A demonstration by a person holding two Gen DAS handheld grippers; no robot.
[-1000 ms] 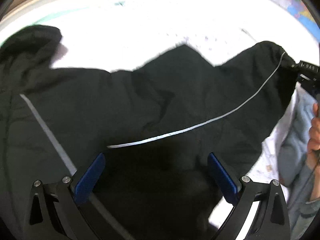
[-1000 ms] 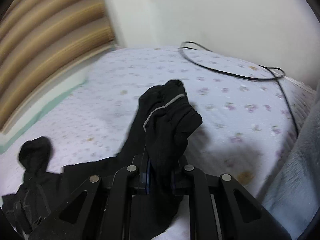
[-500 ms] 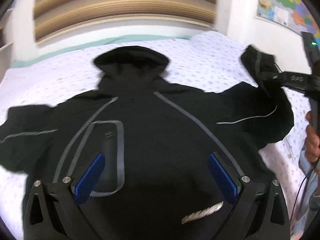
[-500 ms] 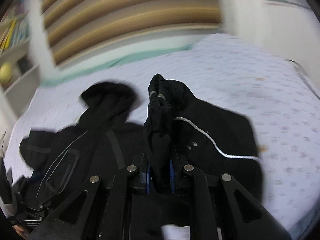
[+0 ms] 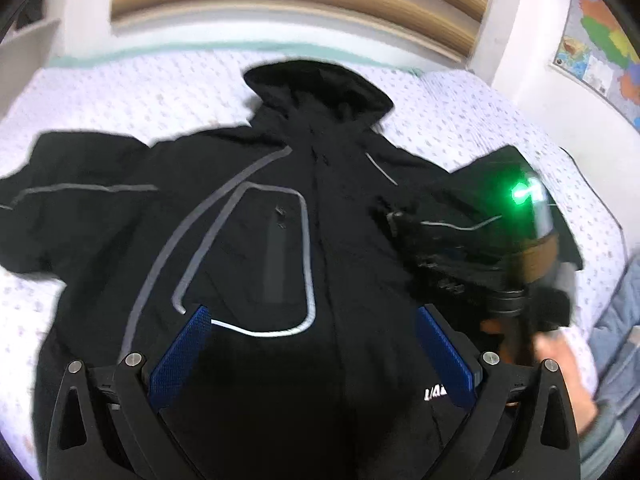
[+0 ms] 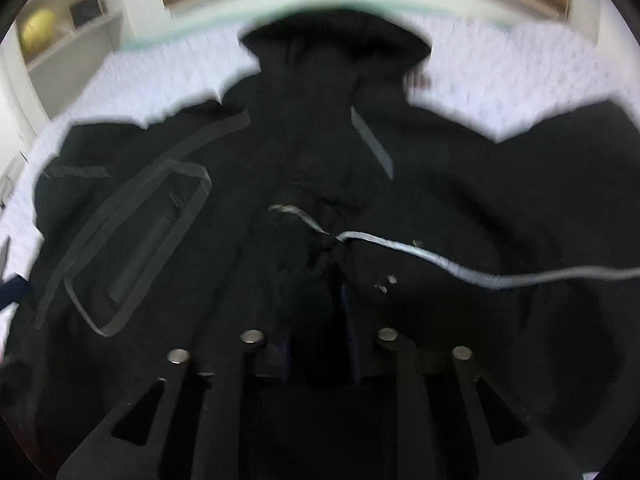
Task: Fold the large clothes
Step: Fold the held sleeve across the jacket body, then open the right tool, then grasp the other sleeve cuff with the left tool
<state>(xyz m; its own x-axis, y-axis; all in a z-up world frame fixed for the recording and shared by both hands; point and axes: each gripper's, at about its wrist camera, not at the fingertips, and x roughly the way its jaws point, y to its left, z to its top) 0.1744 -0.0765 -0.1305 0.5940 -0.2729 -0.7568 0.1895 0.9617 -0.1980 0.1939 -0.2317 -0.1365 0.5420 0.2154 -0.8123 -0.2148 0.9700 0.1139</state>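
A black hooded jacket [image 5: 280, 240] with grey piping lies front up on the bed, its hood [image 5: 320, 84] towards the headboard. My left gripper [image 5: 312, 312] hangs open over the jacket's lower front, with nothing between its blue pads. My right gripper [image 6: 316, 300] holds the right sleeve [image 6: 440, 240] folded in over the chest. Its jaws are opening, and the bunched cuff still fills the gap between them. In the left wrist view the right gripper [image 5: 400, 224] is a blur over the jacket's right chest. The other sleeve [image 5: 60, 208] lies spread out to the left.
The bed sheet [image 5: 120, 92] is white with small flowers. A striped headboard [image 5: 280, 8] stands behind it. A map [image 5: 600, 52] hangs on the right wall, and a shelf [image 6: 72, 40] stands at the left. A person's hand [image 5: 560, 360] and a blue-grey cloth [image 5: 616, 320] are at the right edge.
The right gripper swung the sleeve from out over the sheet in across the jacket's chest and came lower. The left view turned from the sleeve area to the whole jacket front.
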